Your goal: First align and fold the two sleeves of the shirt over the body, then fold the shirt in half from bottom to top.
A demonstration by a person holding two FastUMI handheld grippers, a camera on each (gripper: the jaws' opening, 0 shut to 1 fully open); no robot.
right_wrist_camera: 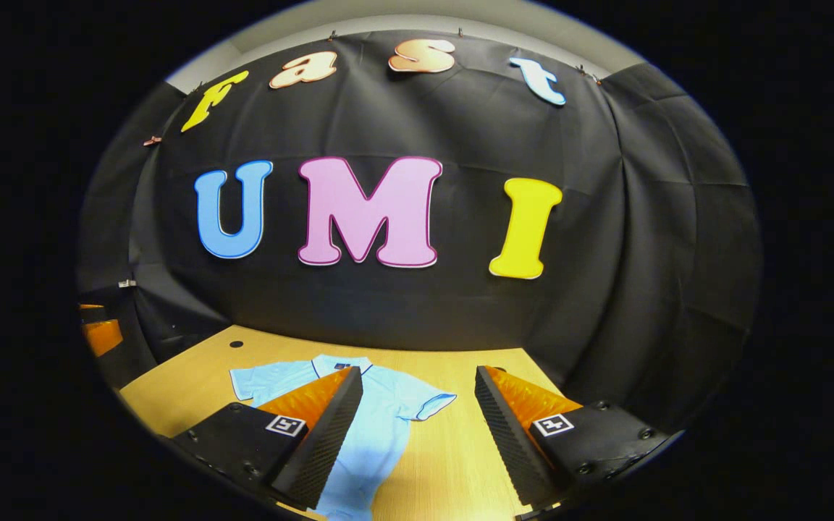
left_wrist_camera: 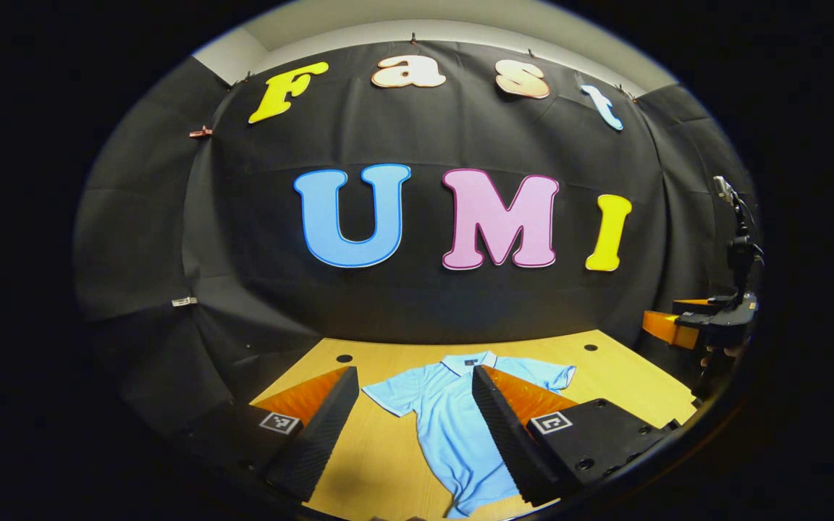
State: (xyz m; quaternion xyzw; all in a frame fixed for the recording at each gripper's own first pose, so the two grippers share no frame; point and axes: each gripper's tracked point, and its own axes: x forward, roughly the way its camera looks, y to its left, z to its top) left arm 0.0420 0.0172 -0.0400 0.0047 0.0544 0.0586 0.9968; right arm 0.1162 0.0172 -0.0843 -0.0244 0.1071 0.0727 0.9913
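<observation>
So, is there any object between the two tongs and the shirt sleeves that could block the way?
Nothing visible blocks them. The light blue short-sleeved polo shirt lies flat on the wooden table, sleeves spread out, and bare tabletop surrounds it. Left tongs and right tongs are open above it.

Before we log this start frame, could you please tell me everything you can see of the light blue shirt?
The light blue short-sleeved polo shirt looks like soft knit fabric, with a white-edged collar and pale trim at the cuffs. It lies flat and unfolded on the light wooden table, collar toward the black cloth wall, both sleeves spread outward, hem nearest the cameras. Only the table touches it; both tools hover open above it.
</observation>
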